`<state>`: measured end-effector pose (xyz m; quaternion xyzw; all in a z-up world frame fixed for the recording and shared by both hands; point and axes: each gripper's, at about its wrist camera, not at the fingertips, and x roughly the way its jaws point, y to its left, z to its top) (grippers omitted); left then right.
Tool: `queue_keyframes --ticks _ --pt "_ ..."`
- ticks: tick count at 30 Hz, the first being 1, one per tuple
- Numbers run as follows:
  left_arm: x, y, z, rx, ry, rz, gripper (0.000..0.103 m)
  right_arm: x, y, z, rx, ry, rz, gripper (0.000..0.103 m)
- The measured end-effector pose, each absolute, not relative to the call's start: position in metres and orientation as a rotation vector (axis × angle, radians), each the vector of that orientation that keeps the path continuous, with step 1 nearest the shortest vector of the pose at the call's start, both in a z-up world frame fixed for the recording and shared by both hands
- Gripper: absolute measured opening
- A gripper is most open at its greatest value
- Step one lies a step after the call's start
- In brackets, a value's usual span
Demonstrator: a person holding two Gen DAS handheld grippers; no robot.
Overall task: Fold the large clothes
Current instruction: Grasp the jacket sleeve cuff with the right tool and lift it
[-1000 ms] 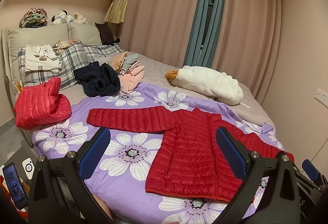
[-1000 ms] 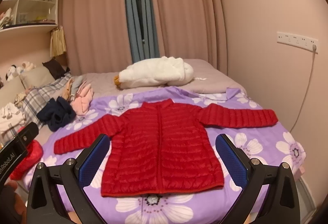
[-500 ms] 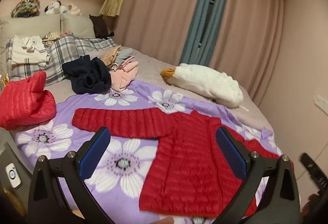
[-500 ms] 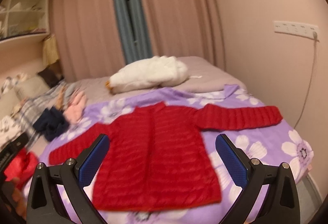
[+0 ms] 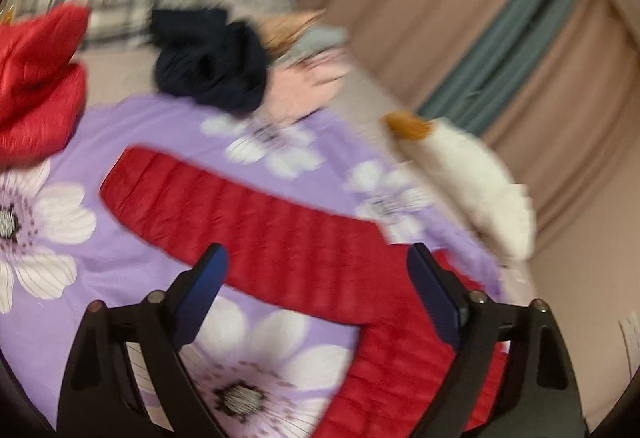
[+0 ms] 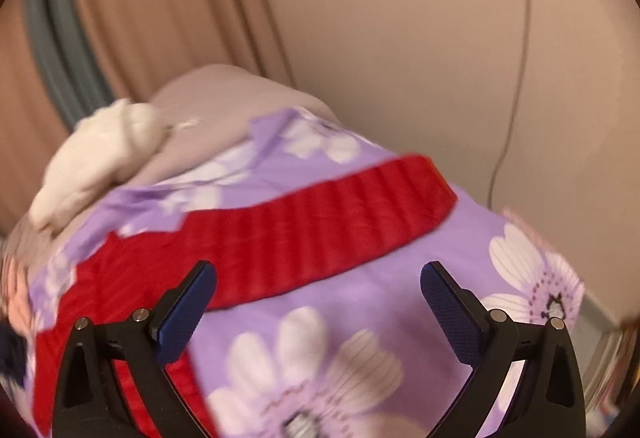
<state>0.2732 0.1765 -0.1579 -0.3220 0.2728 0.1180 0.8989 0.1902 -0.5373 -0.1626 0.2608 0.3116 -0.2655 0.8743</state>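
Both claws, left gripper (image 5: 316,278) and right gripper (image 6: 320,294), have swung down closer (each spread wide, holding nothing) over the sleeves of the red puffer jacket (image 5: 280,230) lying flat on the floral bedspread (image 5: 120,246), so sleeve-folding looks imminent.

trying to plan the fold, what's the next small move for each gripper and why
Probably lower each one onto its sleeve: the red jacket lies spread flat on the floral sheet, both sleeves out. The left gripper and right gripper are open, each above a sleeve, holding nothing.

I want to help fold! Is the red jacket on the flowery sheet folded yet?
Not yet. The jacket lies spread flat; a sleeve stretches straight out on each side.
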Motion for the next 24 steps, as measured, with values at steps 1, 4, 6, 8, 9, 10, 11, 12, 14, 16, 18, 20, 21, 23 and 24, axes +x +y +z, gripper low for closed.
queue_keyframes --ticks 1,4,6,8,9,10,11,12,14,16,18,20,21,23,24 --pt "0.284 0.182 -0.169 -0.660 0.596 0.273 0.084 0.191 -0.549 -0.172 0.576 0.660 -0.571 0.102" --pt "0.301 0.195 -0.201 -0.668 0.671 0.312 0.082 0.195 -0.588 -0.203 0.707 0.675 -0.602 0.102" --pt "0.308 0.201 -0.218 -0.695 0.706 0.317 0.082 0.196 -0.604 -0.218 0.791 0.677 -0.592 0.102" --pt "0.314 0.209 -0.235 -0.689 0.754 0.373 0.082 0.198 -0.620 -0.235 0.879 0.676 -0.583 0.102" --pt "0.315 0.211 -0.241 -0.680 0.755 0.408 0.082 0.199 -0.627 -0.244 0.920 0.676 -0.592 0.102" --pt "0.316 0.213 -0.245 -0.685 0.748 0.413 0.082 0.200 -0.633 -0.251 0.953 0.676 -0.608 0.102" --pt "0.317 0.214 -0.248 -0.696 0.748 0.408 0.082 0.200 -0.637 -0.259 0.987 0.672 -0.626 0.102" --pt "0.319 0.217 -0.254 -0.720 0.764 0.401 0.082 0.201 -0.640 -0.265 1.010 0.671 -0.637 0.101" --pt "0.321 0.221 -0.262 -0.746 0.781 0.414 0.082 0.204 -0.642 -0.274 1.025 0.660 -0.667 0.087" --pt "0.321 0.224 -0.268 -0.763 0.786 0.435 0.082 0.210 -0.639 -0.272 0.971 0.630 -0.726 0.067" --pt "0.322 0.226 -0.271 -0.752 0.786 0.454 0.082 0.218 -0.635 -0.271 0.916 0.652 -0.750 0.049" --pt "0.324 0.226 -0.274 -0.739 0.790 0.467 0.084 0.227 -0.630 -0.267 0.854 0.683 -0.760 0.030" --pt "0.324 0.228 -0.277 -0.747 0.786 0.478 0.084 0.229 -0.627 -0.263 0.820 0.692 -0.779 0.024" --pt "0.325 0.232 -0.280 -0.758 0.774 0.488 0.084 0.231 -0.620 -0.253 0.795 0.683 -0.806 0.012" --pt "0.325 0.235 -0.281 -0.764 0.764 0.496 0.084 0.233 -0.617 -0.247 0.790 0.678 -0.808 0.012"
